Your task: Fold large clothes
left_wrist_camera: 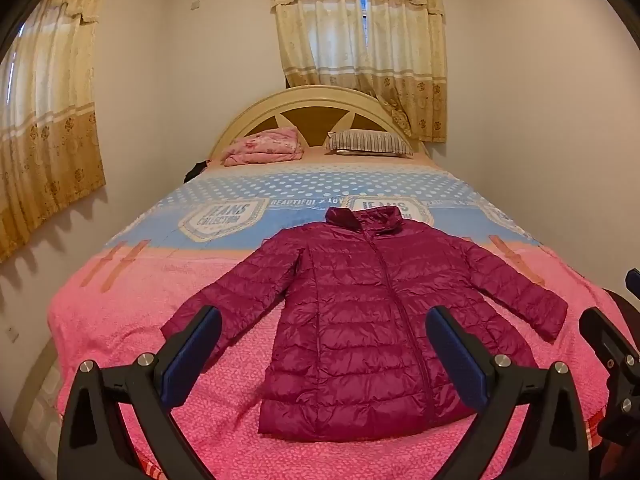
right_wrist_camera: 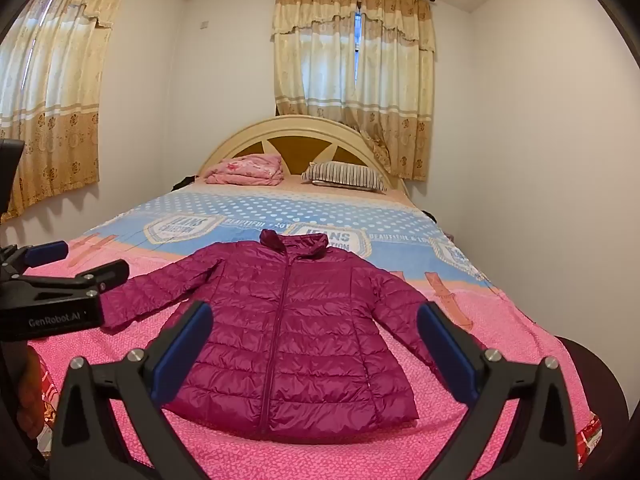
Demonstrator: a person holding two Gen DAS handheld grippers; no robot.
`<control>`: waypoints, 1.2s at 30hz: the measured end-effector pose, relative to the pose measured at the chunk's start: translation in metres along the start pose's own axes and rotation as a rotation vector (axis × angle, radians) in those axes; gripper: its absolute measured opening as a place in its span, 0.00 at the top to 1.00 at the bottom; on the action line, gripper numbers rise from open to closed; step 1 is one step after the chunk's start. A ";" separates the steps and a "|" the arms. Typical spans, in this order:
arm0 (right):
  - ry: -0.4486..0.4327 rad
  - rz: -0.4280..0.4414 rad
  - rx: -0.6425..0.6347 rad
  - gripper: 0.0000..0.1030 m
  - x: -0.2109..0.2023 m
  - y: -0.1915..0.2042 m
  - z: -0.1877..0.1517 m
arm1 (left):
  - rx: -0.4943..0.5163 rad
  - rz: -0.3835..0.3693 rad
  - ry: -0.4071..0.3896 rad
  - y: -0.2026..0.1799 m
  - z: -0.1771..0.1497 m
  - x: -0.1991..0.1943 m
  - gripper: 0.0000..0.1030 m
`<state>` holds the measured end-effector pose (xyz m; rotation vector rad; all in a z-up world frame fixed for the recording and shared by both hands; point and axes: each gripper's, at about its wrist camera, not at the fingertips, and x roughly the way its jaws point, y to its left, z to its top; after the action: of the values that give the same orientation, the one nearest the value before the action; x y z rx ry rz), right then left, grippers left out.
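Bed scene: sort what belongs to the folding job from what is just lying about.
Job:
- magenta puffer jacket, spread flat, zipped
- left tool, open
- right tool, open

Lying about:
- folded pink blanket
- striped pillow
- curtains

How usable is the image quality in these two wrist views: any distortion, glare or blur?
Left wrist: strong fisheye bending, dark corners, sharp jacket, curtains backlit and pale. Right wrist: same bending, soft even light, mild sheen on the jacket, left tongs intruding at the edge.
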<state>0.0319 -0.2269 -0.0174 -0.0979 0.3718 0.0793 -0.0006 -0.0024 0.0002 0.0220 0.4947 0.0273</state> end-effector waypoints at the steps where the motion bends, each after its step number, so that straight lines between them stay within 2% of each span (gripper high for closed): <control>1: -0.006 0.000 0.006 0.00 0.000 0.000 0.000 | 0.008 0.005 -0.002 -0.001 0.000 0.000 0.01; 36: 0.016 0.006 -0.003 0.00 0.007 0.005 -0.007 | -0.015 -0.001 0.008 0.003 -0.003 0.004 0.01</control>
<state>0.0354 -0.2222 -0.0271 -0.1004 0.3884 0.0854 0.0016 0.0009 -0.0042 0.0074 0.5021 0.0303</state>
